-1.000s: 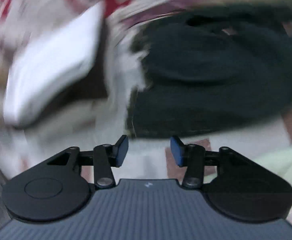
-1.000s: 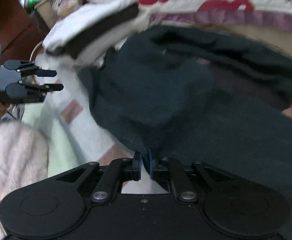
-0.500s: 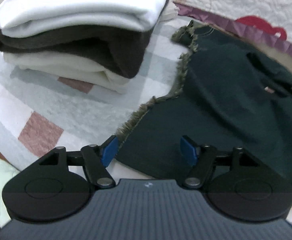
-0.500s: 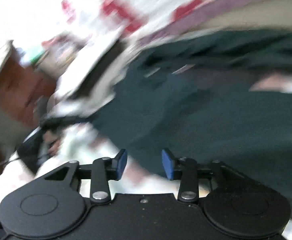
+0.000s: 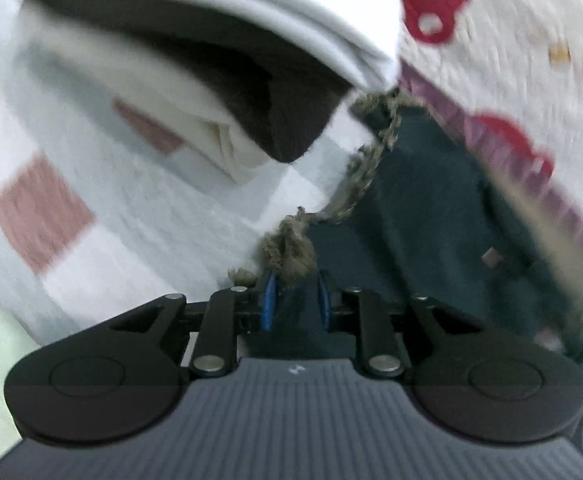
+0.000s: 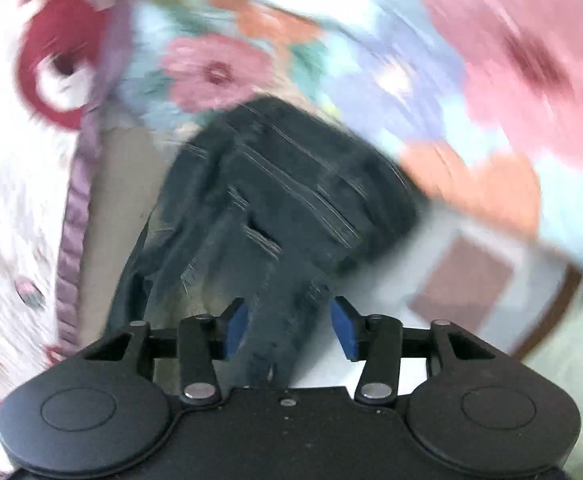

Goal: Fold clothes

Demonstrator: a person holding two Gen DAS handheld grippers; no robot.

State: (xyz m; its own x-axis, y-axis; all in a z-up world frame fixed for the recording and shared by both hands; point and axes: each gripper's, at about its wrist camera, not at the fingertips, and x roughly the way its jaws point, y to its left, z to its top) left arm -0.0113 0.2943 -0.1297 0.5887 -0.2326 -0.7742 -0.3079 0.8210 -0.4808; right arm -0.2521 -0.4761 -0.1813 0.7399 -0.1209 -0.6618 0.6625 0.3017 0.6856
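Dark green garment on the checked bedcover — both tools at its edges.
Left hand-held gripper (image 5: pixel 294 300) closing, pinching the dark green garment (image 5: pixel 423 216) at its frayed hem (image 5: pixel 287 248); right hand-held gripper (image 6: pixel 289 326) opening, cloth between pads, untouched. Beyond the hem — folded stack (image 5: pixel 227 80).

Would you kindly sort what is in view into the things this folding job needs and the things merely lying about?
In the job:
- dark green garment
- left claw, closing on its frayed edge
- right claw, opening, cloth between its pads

Lying about:
- folded stack of clothes
- checked sheet
- floral blanket
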